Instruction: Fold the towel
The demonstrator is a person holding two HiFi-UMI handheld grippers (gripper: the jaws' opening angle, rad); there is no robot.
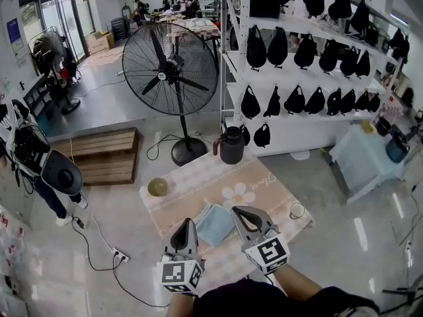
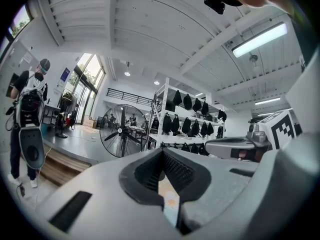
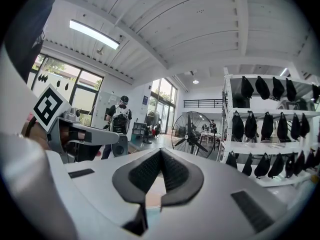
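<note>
A small light-blue towel (image 1: 215,224) lies in a folded heap on the pink flowered tablecloth (image 1: 264,183). My left gripper (image 1: 188,222) hovers at the towel's left edge and my right gripper (image 1: 236,211) at its right edge. Both are held above the table and point level towards the room. In the left gripper view the jaws of the left gripper (image 2: 161,152) are closed together with nothing between them. The right gripper (image 3: 160,152) looks the same in its own view. A sliver of cloth shows below each pair of jaws.
On the table stand a small bowl (image 1: 157,187) at far left, a glass cup (image 1: 297,211) at right and a black jug (image 1: 231,145) at the far edge. Behind are a big floor fan (image 1: 170,71), a shelf of black bags (image 1: 310,101), a wooden pallet (image 1: 106,154) and a person (image 1: 39,164).
</note>
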